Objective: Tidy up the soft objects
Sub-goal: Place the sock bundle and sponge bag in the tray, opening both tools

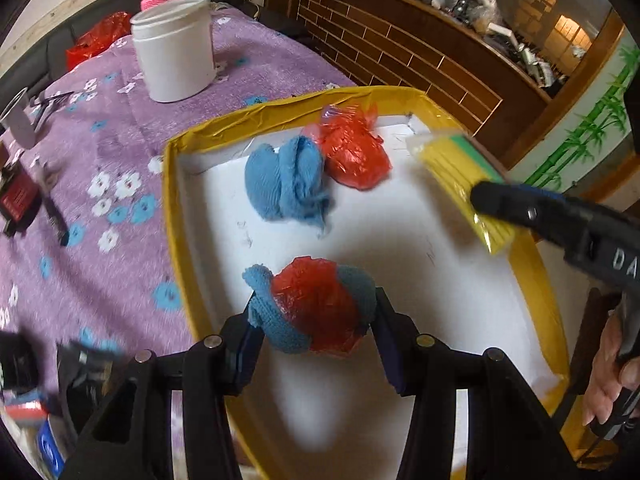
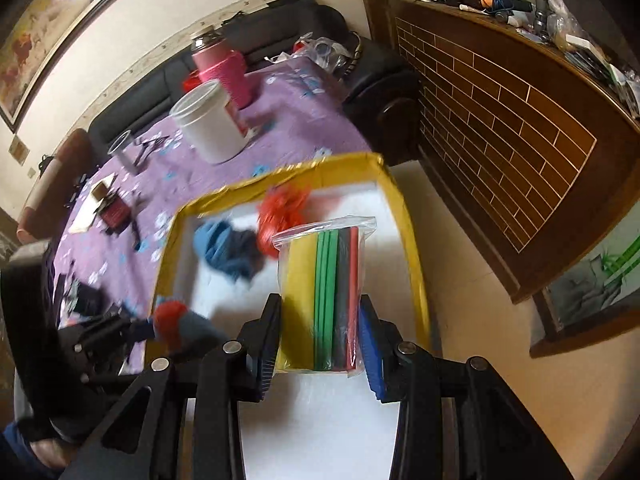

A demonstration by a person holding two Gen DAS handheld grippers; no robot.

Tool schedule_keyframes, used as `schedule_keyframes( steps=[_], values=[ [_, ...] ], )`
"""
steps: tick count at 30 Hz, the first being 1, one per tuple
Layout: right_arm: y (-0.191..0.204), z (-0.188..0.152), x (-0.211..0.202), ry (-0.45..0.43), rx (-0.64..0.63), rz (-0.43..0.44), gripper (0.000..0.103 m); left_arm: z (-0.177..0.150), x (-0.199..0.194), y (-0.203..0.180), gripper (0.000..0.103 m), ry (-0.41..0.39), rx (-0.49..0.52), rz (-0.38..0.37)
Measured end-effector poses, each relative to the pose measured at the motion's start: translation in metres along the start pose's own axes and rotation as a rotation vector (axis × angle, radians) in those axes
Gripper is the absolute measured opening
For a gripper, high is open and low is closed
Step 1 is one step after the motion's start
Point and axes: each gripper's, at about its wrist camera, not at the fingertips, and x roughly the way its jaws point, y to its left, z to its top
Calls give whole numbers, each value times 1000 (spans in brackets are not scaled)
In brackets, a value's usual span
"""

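Left gripper (image 1: 316, 320) fingers clamp a red-and-blue bundle (image 1: 316, 308) over the yellow-rimmed tray (image 1: 172, 216). Right gripper (image 2: 320, 336) fingers pinch a clear bag of coloured sheets (image 2: 320, 276) above the same tray.

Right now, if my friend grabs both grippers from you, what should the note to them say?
Left gripper: jaws shut on a blue cloth and red bag bundle, held over the yellow-rimmed tray.
Right gripper: jaws shut on a clear bag of coloured foam sheets, also over the tray.
Done: a blue cloth and a red plastic bag already lie in the tray.
Left: set both held things down, probably in the tray.
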Motion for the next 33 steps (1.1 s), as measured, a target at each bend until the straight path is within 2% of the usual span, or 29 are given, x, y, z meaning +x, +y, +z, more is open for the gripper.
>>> schedule_keyframes(
  steps=[2, 8, 13, 15, 18, 25, 33],
  values=[
    [-1, 9, 13, 6, -16, -33, 40, 6, 7, 0, 50, 7, -3, 9],
    [1, 21, 41, 26, -21, -49, 40, 18, 18, -5, 50, 4, -2, 19],
    [3, 24, 47, 24, -33, -62, 41, 21, 18, -8, 62, -13, 12, 16],
    [4, 23, 47, 33, -35, -54, 50, 21, 17, -8, 65, -11, 4, 1],
    [4, 22, 42, 27, -33, -47, 56, 21, 15, -8, 69, -10, -3, -6],
    [8, 14, 15, -2, -6, -26, 57, 12, -7, -10, 69, -33, -7, -23],
    [38, -9, -18, -28, 8, 69, 57, -17, -55, -5, 69, -90, -3, -24]
  ],
)
